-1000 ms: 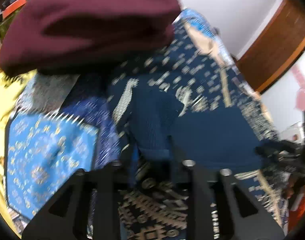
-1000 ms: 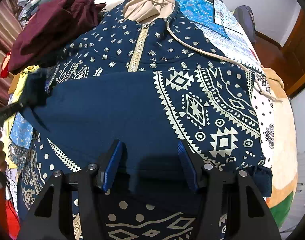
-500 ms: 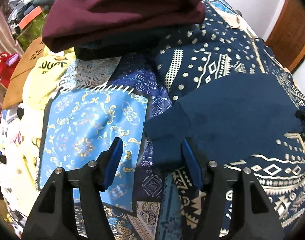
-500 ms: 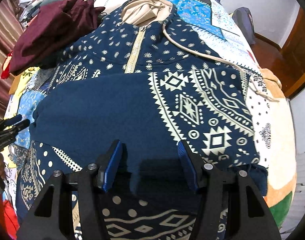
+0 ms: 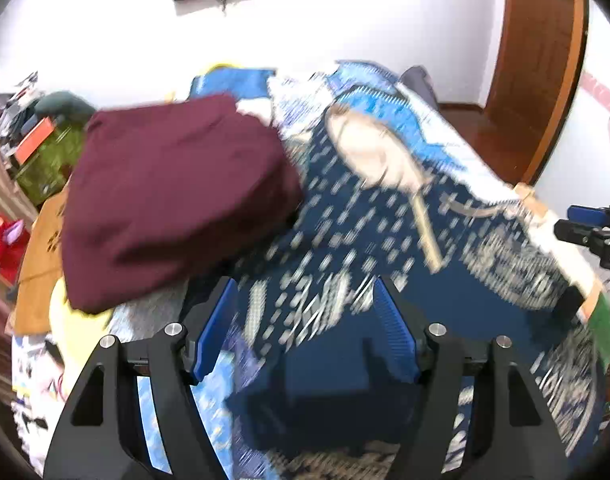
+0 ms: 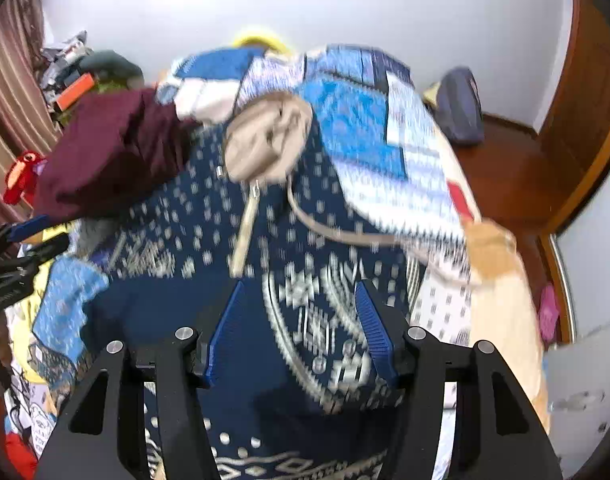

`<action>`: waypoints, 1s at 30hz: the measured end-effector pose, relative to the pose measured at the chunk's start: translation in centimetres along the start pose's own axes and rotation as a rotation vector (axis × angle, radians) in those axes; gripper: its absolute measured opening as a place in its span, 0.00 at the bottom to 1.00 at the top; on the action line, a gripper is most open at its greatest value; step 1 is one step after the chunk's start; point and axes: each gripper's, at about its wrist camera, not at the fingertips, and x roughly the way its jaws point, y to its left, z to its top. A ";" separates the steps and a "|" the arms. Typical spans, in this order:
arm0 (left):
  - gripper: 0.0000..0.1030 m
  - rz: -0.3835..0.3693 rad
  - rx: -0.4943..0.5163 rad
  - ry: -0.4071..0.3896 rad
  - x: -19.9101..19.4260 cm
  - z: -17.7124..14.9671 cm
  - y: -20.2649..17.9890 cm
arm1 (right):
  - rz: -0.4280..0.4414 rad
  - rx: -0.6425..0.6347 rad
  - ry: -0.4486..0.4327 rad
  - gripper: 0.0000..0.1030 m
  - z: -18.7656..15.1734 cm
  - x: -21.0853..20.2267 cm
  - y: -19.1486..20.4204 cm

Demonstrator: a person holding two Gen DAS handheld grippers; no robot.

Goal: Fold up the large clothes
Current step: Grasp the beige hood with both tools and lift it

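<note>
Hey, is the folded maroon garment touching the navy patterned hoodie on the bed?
Touching. In the left wrist view the maroon garment overlaps the shoulder of the navy hoodie, its lower edge resting on the fabric with no gap between them.

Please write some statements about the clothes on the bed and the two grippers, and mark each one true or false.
1. The navy patterned hoodie lies on the bed with its beige hood at the far end. True.
2. The maroon garment lies spread flat over the hoodie's front. False: it sits bundled beside the hoodie, toward the left of both views.
3. The left gripper stands with its jaws open and holds no cloth. True; the jaws have just been opening.
4. The right gripper is clamped on the hood's drawstring. False: its jaws are apart over the hoodie's lower part, nothing pinched.
5. The hoodie's zipper is red. False: it is beige.
</note>
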 end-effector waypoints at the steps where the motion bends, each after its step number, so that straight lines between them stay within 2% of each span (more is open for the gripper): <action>1: 0.68 -0.014 -0.006 -0.012 0.2 1.0 -0.4 | 0.004 -0.004 -0.022 0.52 0.8 -0.3 0.0; 4: 0.71 -0.034 -0.023 -0.029 1.5 4.0 -1.1 | 0.002 -0.005 -0.080 0.52 2.6 -0.3 0.0; 7: 0.71 -0.036 -0.043 -0.020 3.3 6.7 -1.0 | 0.008 0.025 -0.098 0.52 4.3 0.9 -0.4; 10: 0.71 -0.083 -0.100 0.009 5.7 9.5 -0.3 | 0.011 0.035 -0.097 0.52 6.1 2.8 -0.9; 12: 0.71 -0.134 -0.129 0.063 7.9 11.4 -0.1 | 0.024 0.040 -0.079 0.52 7.5 4.6 -1.4; 14: 0.71 -0.154 -0.138 0.093 10.1 12.8 -0.1 | 0.034 0.047 -0.063 0.52 8.5 6.3 -2.0; 19: 0.71 -0.156 -0.186 0.124 14.8 14.7 0.3 | 0.031 0.049 -0.029 0.52 10.4 11.0 -3.5; 24: 0.70 -0.063 -0.135 0.116 18.7 15.4 -0.4 | 0.035 0.114 0.033 0.52 11.7 16.2 -5.2; 28: 0.50 -0.075 -0.121 0.136 21.9 15.5 -0.7 | 0.055 0.170 0.093 0.52 12.7 21.1 -5.7; 29: 0.47 -0.061 -0.099 0.139 22.4 15.4 -0.9 | 0.057 0.178 0.102 0.52 12.9 22.0 -5.7; 30: 0.40 -0.026 -0.070 0.144 23.1 15.3 -1.2 | 0.056 0.183 0.108 0.52 13.2 22.5 -5.7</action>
